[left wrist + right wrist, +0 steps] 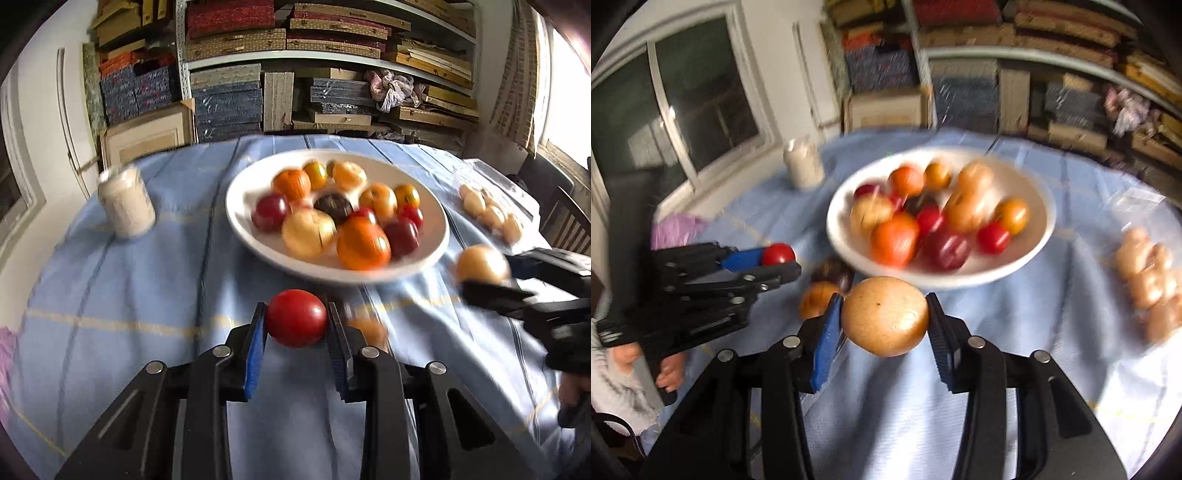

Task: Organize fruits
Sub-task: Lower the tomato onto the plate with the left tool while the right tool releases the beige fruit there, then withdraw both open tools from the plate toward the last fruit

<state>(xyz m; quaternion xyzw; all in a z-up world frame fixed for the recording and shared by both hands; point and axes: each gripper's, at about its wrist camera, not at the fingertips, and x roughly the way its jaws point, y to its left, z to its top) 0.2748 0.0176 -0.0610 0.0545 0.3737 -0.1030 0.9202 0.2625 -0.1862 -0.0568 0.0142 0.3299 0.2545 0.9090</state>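
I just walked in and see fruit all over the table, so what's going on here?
A person is sorting fruit with two hand-held grippers. The left gripper is shut on a red fruit, the right gripper on a tan round fruit. Both hang over the blue tablecloth, short of the white bowl already full of fruit.

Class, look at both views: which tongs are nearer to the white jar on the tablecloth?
Left. The left tongs, shut on a red fruit, sit on the white jar's side; the right tongs are across the bowl.
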